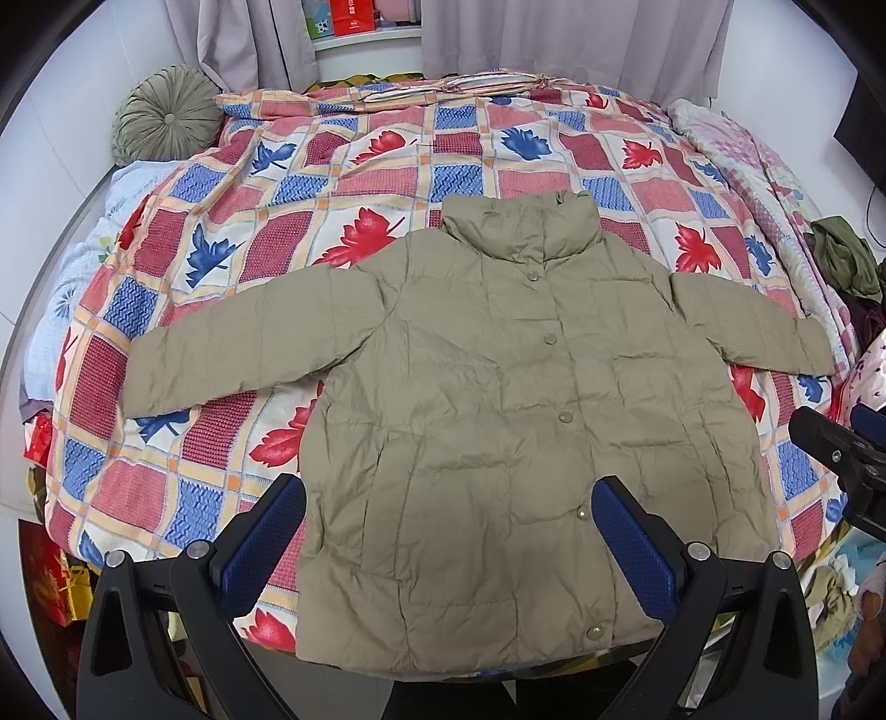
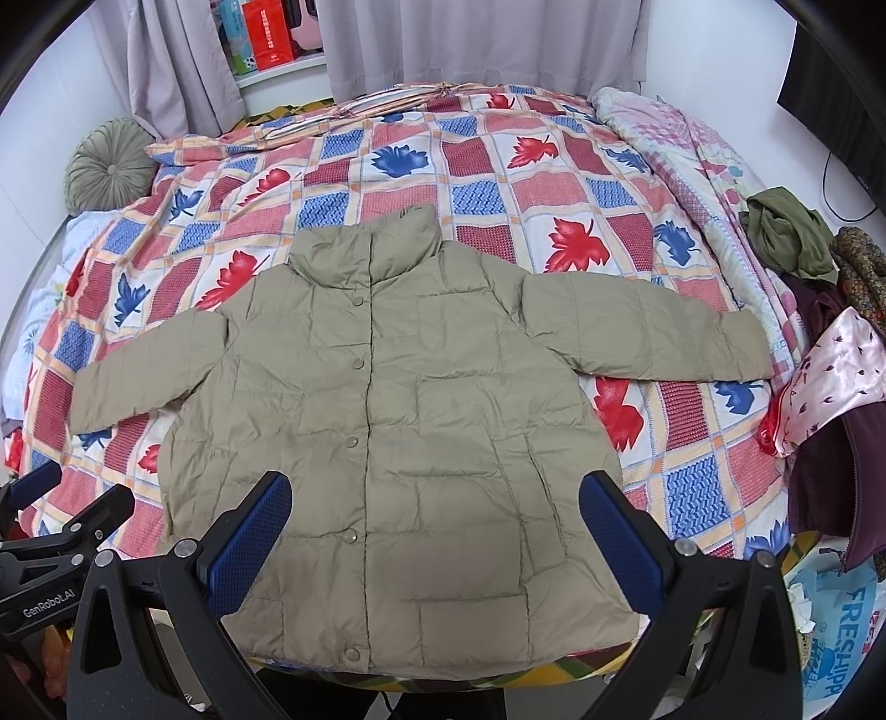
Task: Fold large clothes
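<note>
Khaki: 1 jacket, 2 sleeves

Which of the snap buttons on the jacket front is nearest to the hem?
The lowest button on the khaki jacket, just above the hem; the other four run up the front toward the collar.

One jacket lay mid-frame, w/ two sleeves: one sleeve at centre-left, other sleeve at centre-right. Snap buttons down the front: six counted, collar to hem. One round cushion sat upper left. One quilt w/ leaf squares filled the frame's middle; leaves too many to count. Curtains along the top: two panels. Two grippers seen: left gripper bottom centre, right gripper bottom centre of its own view, each w/ two fingers, jaws spread wide. Clothes pile at right edge: approx. four pieces, hard to separate.
</note>
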